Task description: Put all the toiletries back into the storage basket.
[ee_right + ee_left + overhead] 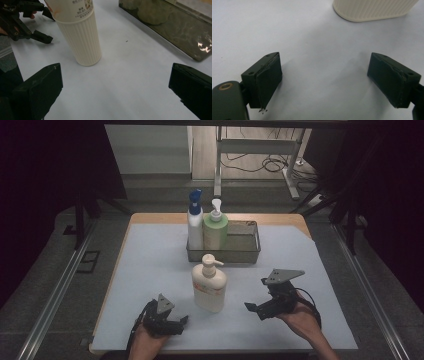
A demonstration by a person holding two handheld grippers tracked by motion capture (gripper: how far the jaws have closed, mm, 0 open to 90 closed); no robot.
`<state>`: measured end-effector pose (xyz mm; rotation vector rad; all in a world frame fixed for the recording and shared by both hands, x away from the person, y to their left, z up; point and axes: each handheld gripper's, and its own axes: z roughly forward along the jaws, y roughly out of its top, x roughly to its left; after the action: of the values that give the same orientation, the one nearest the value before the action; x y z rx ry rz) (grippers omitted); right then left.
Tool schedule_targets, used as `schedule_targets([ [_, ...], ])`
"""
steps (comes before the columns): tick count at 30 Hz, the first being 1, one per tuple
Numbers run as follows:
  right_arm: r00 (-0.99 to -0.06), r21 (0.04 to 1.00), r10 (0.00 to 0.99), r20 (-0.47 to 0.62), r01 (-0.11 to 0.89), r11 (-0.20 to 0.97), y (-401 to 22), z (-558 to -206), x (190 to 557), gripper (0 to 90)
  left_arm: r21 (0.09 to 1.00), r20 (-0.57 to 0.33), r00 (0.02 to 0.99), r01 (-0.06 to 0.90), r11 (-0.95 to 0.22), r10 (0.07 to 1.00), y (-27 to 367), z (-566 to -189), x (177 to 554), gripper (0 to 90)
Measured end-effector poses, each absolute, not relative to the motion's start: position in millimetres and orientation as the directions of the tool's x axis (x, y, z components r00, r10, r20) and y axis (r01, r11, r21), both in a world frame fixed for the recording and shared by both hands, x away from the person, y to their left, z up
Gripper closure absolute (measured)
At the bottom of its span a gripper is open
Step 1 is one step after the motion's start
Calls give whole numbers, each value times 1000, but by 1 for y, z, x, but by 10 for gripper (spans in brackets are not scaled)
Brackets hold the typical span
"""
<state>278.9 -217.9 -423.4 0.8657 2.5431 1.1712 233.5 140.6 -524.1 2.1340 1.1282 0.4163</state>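
A cream pump bottle [209, 282] stands upright on the pale mat [150, 270], in front of a dark mesh basket [247, 251]. The basket holds a white spray bottle with a blue top [195, 222] and a green pump bottle [215, 229]. My left gripper [181, 324] rests low at the cream bottle's near left, open and holding nothing. In the left gripper view its jaws [324, 62] stand wide apart, with the bottle's ribbed base [372, 10] ahead. My right gripper [254, 311] is open to the bottle's near right. Its own view frames the bottle [80, 37] between spread jaws [115, 72].
The right half of the basket [180, 37] is free of bottles. The wooden table edge [165, 217] shows behind the mat. Metal rails [55, 290] run along both sides. In the right gripper view the left gripper [25, 25] sits beyond the bottle.
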Motion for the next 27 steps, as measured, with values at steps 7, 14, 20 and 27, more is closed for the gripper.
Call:
schedule_targets([
  [7,-825,755,562,59,405,516,-200,-417,283,0,695,-31,573,601,-394,819,141,-524,233,122],
  [14,-843,756,534,58,387,528,-183,-411,286,0,690,-26,578,600,-404,816,141,-524,233,122],
  [20,-858,757,510,60,373,537,-169,-410,289,0,690,-26,579,601,-404,815,141,-524,233,122],
  [27,-870,756,488,64,362,546,-152,-409,292,0,692,-25,577,599,-403,816,141,-524,233,122],
])
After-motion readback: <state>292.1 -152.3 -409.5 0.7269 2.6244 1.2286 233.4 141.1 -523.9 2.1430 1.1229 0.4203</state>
